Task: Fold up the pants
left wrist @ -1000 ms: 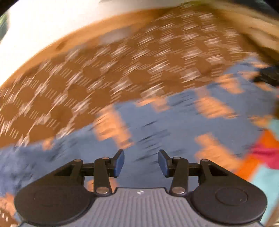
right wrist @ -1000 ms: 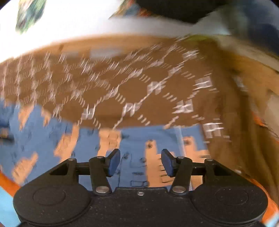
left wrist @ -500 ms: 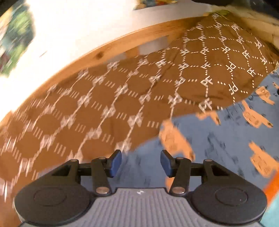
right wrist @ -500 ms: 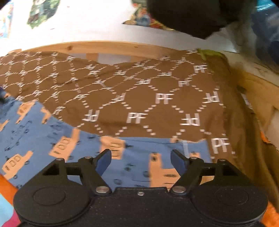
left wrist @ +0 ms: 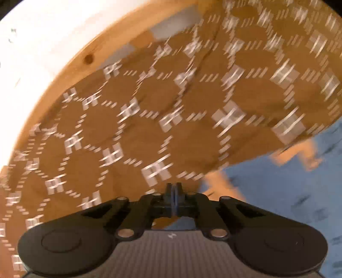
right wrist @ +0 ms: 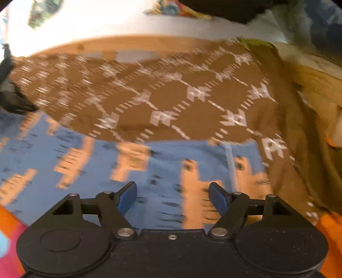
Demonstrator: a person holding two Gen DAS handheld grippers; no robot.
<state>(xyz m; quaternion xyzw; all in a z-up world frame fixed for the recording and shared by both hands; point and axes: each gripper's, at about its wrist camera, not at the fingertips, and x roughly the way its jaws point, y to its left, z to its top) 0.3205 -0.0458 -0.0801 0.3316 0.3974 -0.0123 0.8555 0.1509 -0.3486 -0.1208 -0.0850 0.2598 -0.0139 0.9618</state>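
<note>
The pants (left wrist: 162, 119) are brown with a white hexagon and letter pattern and lie spread on a blue bedsheet (left wrist: 284, 192) printed with orange vehicles. My left gripper (left wrist: 173, 193) is shut at the near edge of the pants, and the view is too blurred to tell whether cloth is pinched. In the right wrist view the pants (right wrist: 171, 102) lie beyond my right gripper (right wrist: 173, 197), which is open and empty over the blue sheet (right wrist: 158, 166), short of the pants' edge.
A wooden bed frame (left wrist: 70, 70) curves behind the pants against a white wall (left wrist: 42, 32). More wood (right wrist: 320, 85) stands at the right. Dark bedding or clothes (right wrist: 245, 10) lie at the back. The left gripper's body (right wrist: 12, 94) shows at the left edge.
My left gripper has closed and moved left to the pants' near edge. My right gripper has opened wider and stayed over the blue sheet.
</note>
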